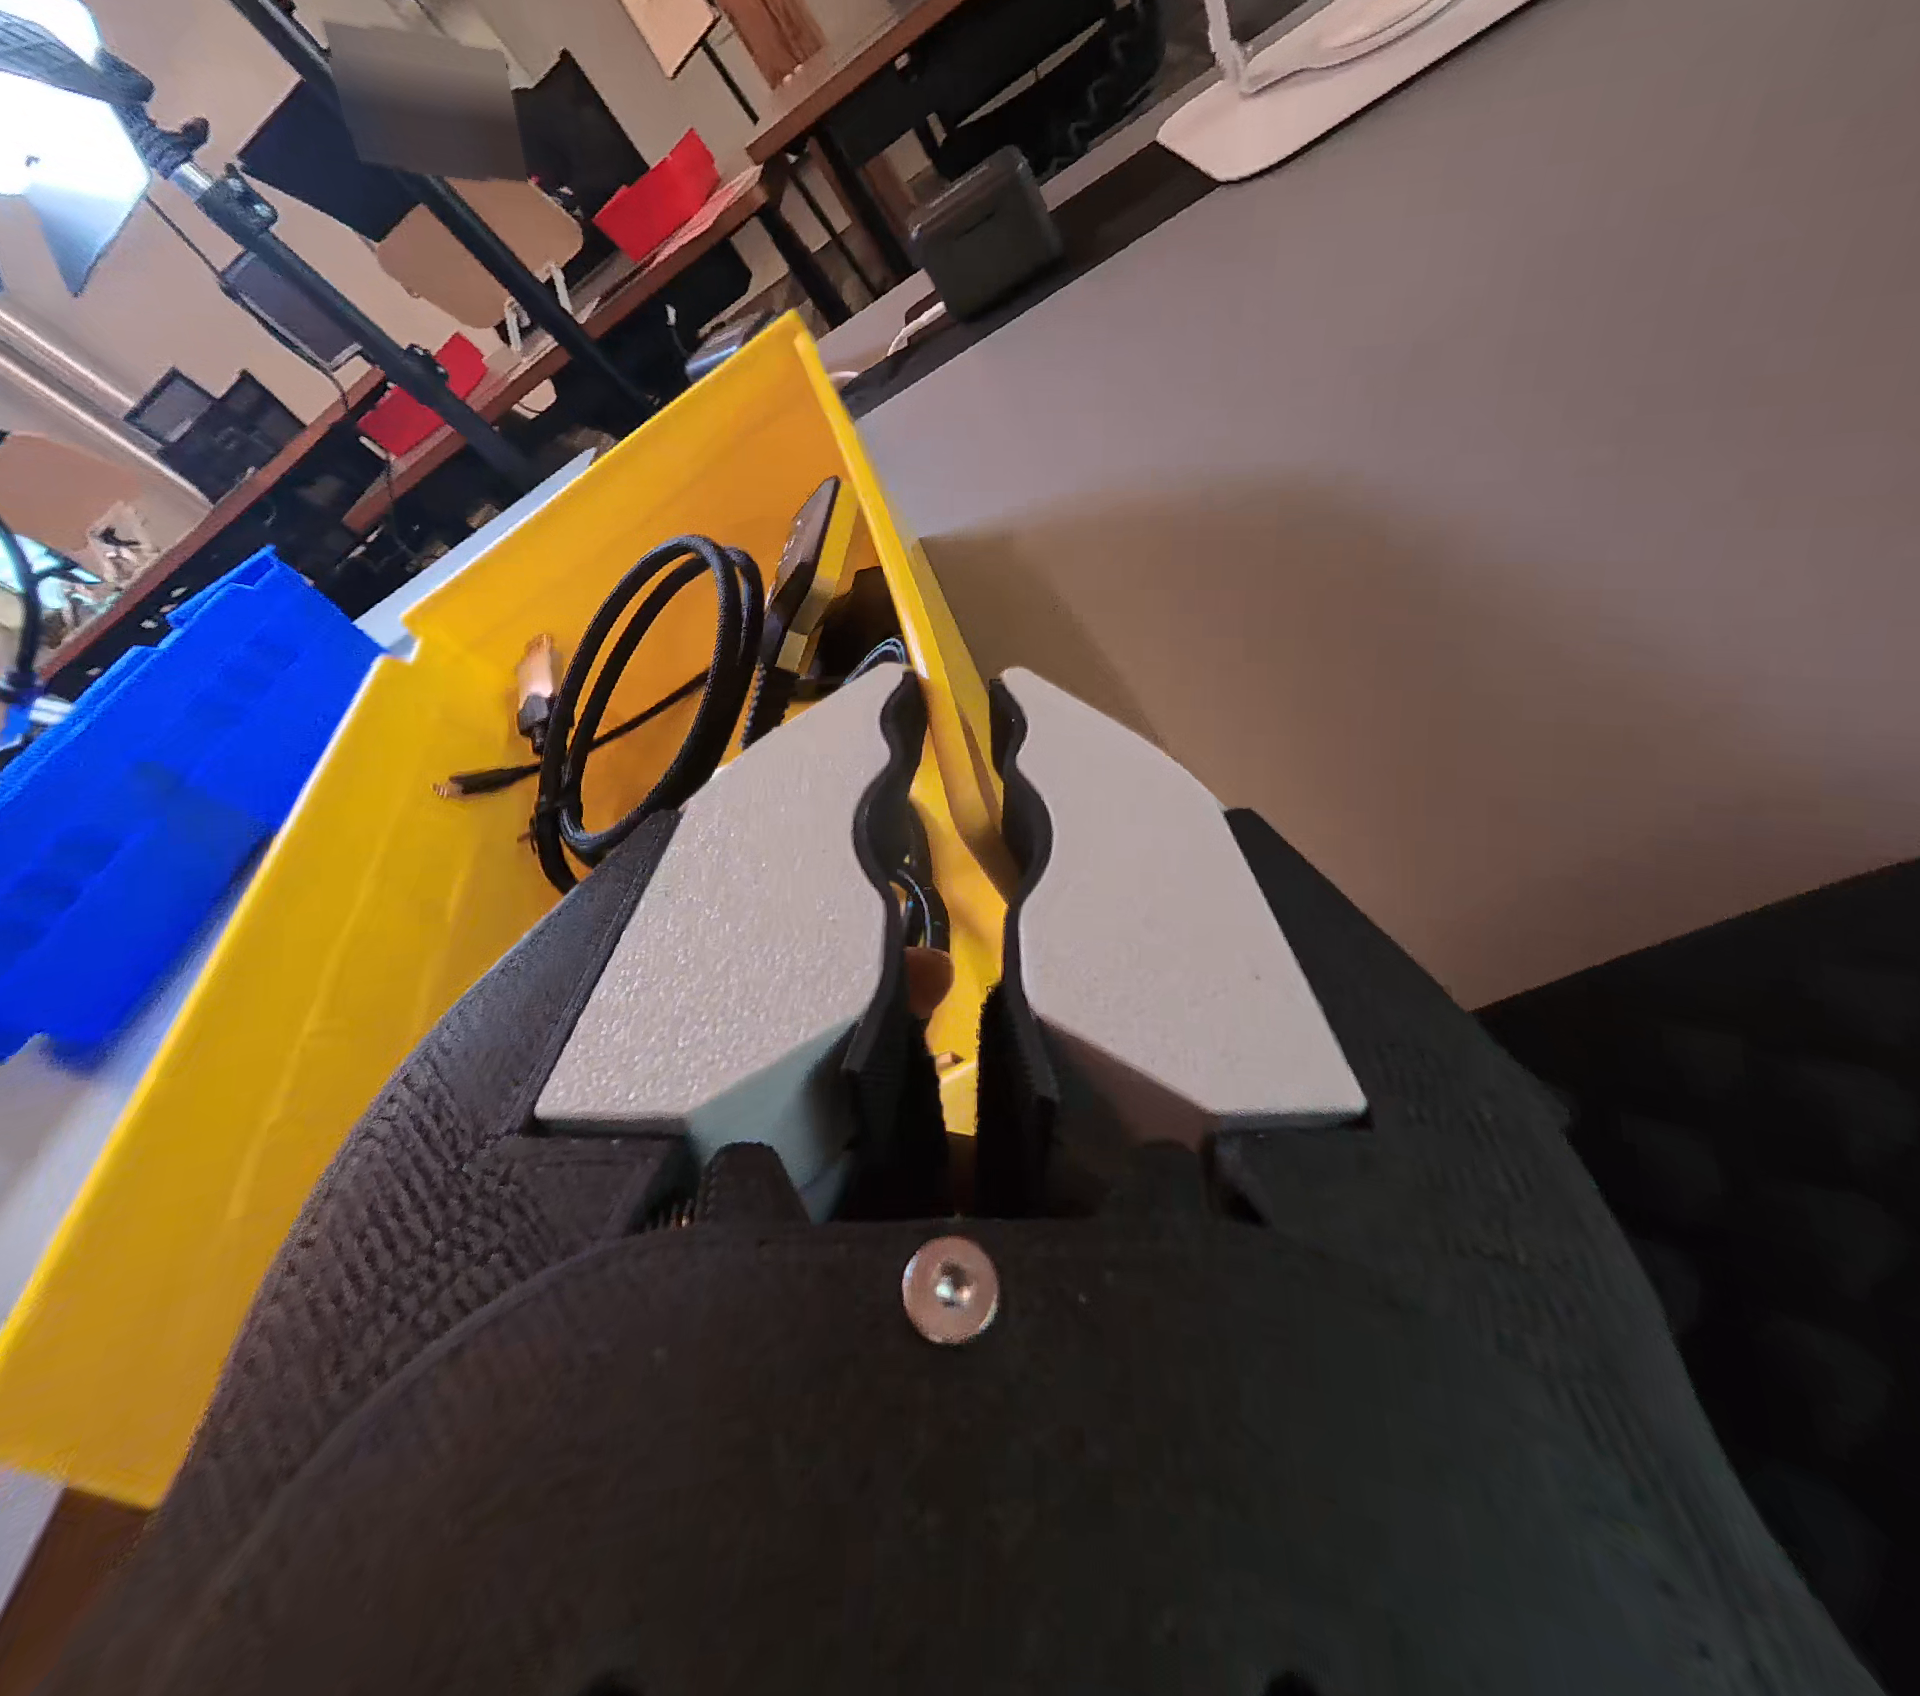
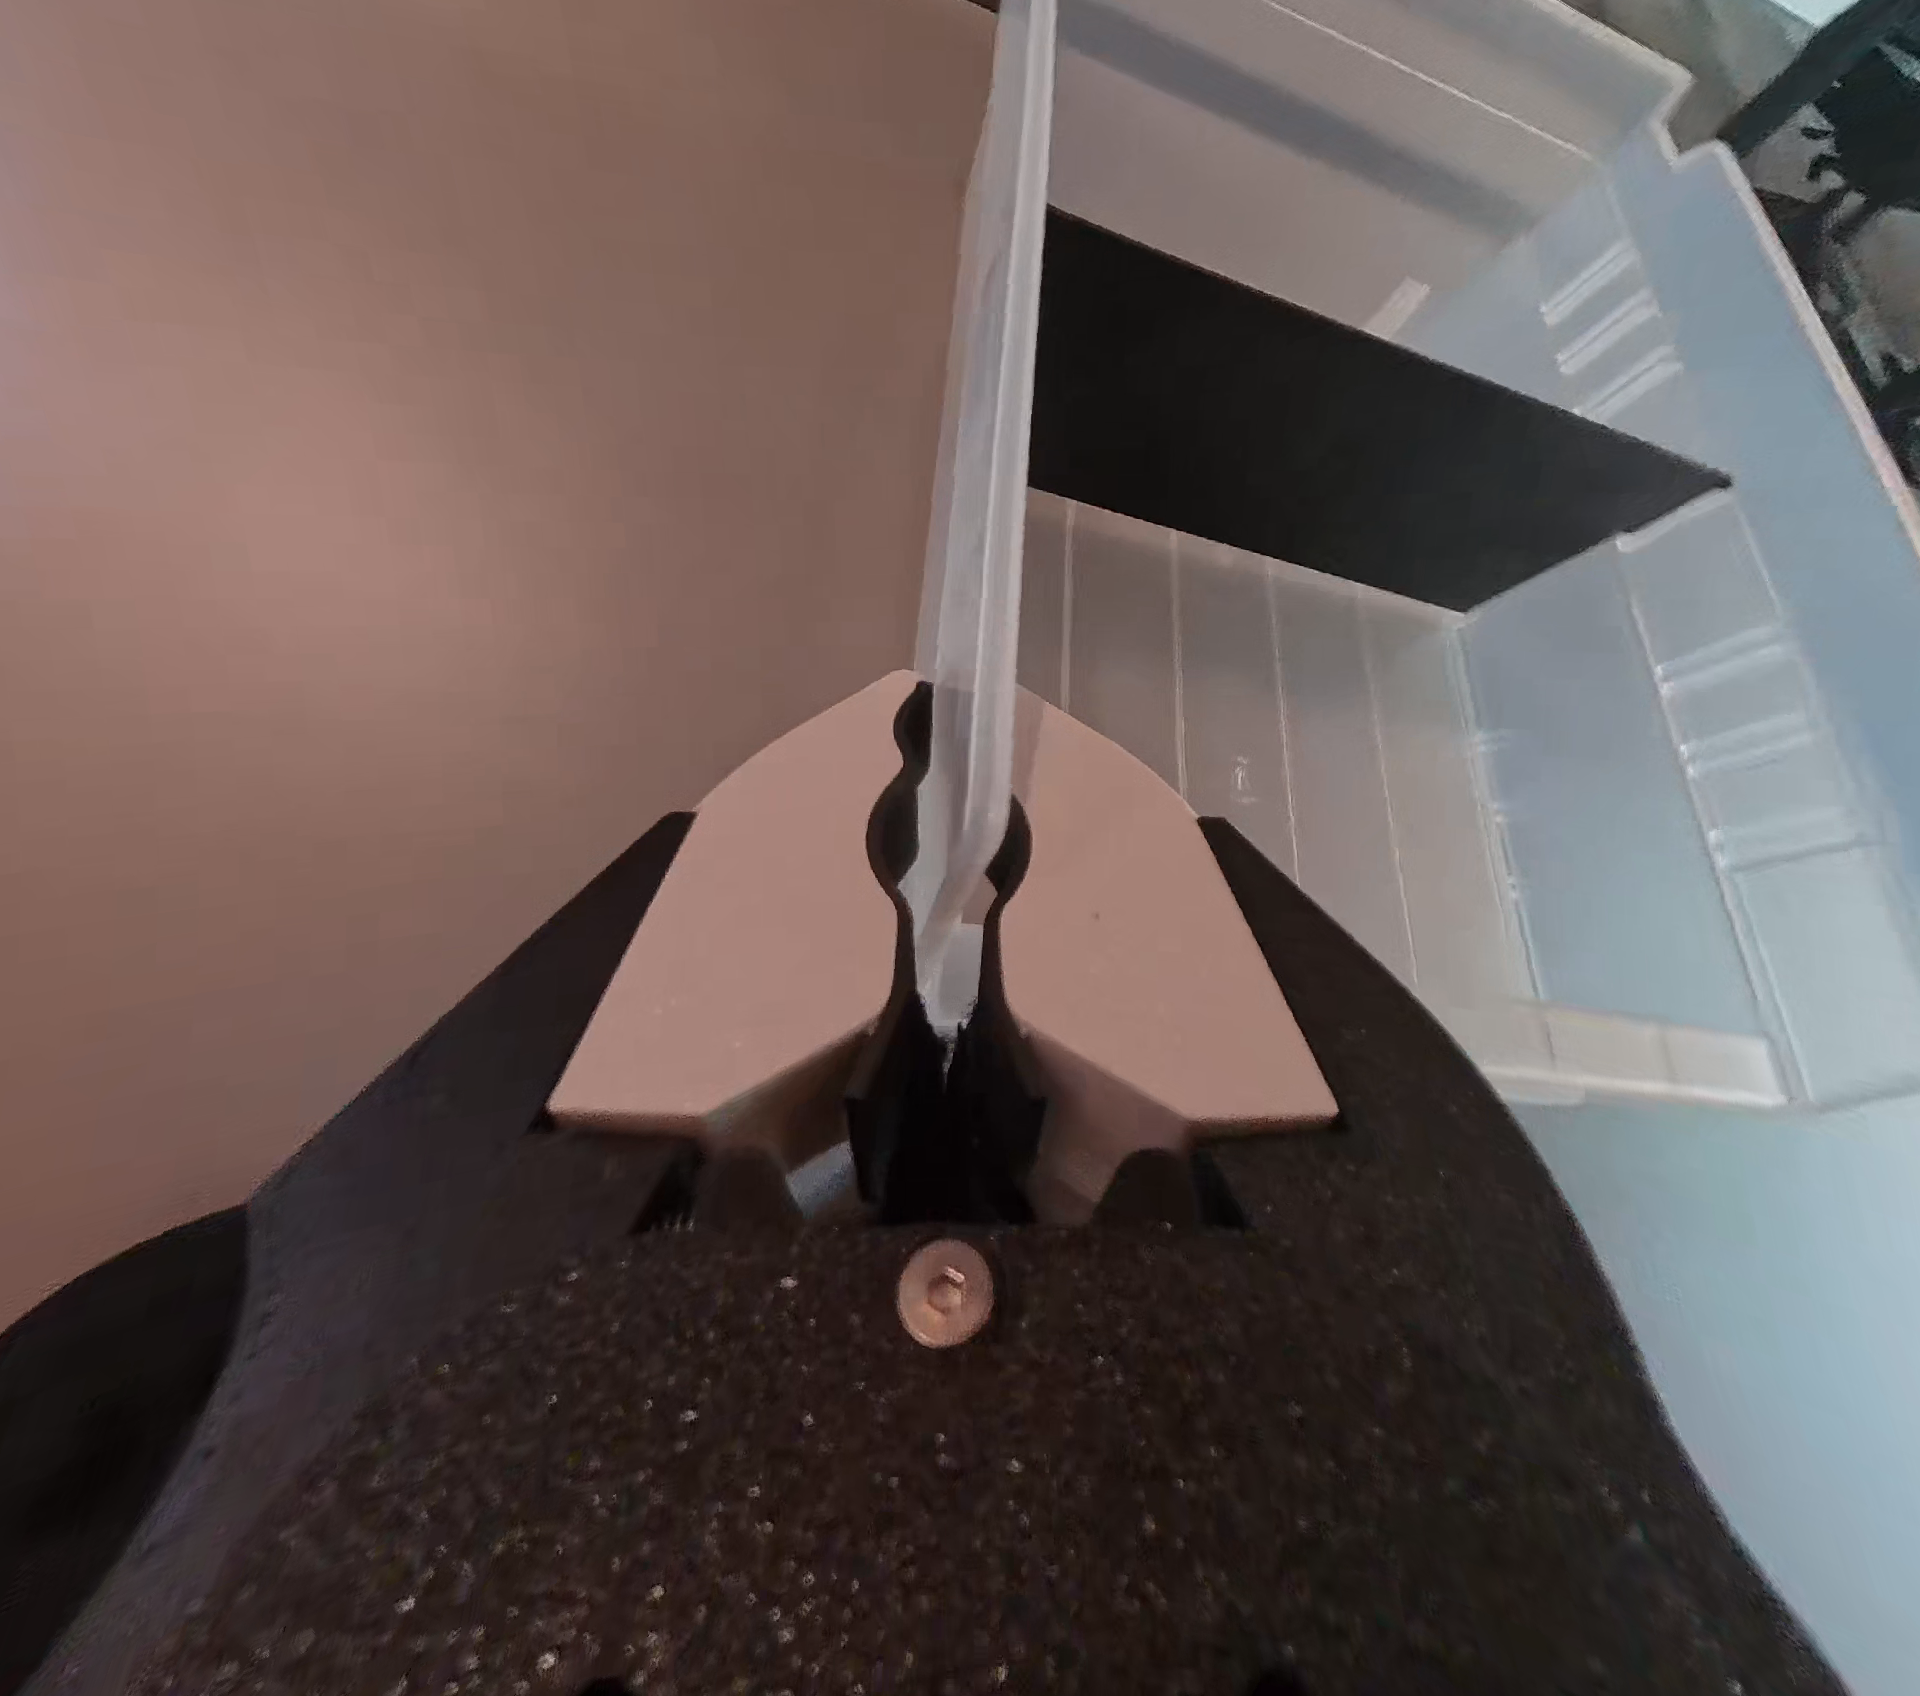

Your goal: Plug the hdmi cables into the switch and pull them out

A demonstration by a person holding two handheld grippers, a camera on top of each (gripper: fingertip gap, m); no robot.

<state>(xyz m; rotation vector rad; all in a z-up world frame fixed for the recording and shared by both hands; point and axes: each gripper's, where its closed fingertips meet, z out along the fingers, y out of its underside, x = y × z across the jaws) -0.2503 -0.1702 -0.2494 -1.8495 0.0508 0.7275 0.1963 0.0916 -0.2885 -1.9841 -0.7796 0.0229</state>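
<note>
In the left wrist view a yellow bin [image 1: 312,971] holds a coiled black braided HDMI cable [image 1: 644,690] with a gold plug [image 1: 537,690]. A black switch [image 1: 805,566] leans against the bin's right wall. My left gripper [image 1: 958,690] straddles that right wall, and its jaws are closed on the wall's rim. More cable shows dimly between the fingers. In the right wrist view my right gripper [image 2: 971,701] is shut on the left wall [image 2: 997,296] of a clear plastic bin [image 2: 1558,711], which looks empty.
A blue bin [image 1: 156,794] stands left of the yellow one. A black divider [image 2: 1299,441] crosses the clear bin. The grey tabletop [image 1: 1455,503] lies between the two bins. A white stand base [image 1: 1434,5] and a dark box [image 1: 982,233] sit at the far edge.
</note>
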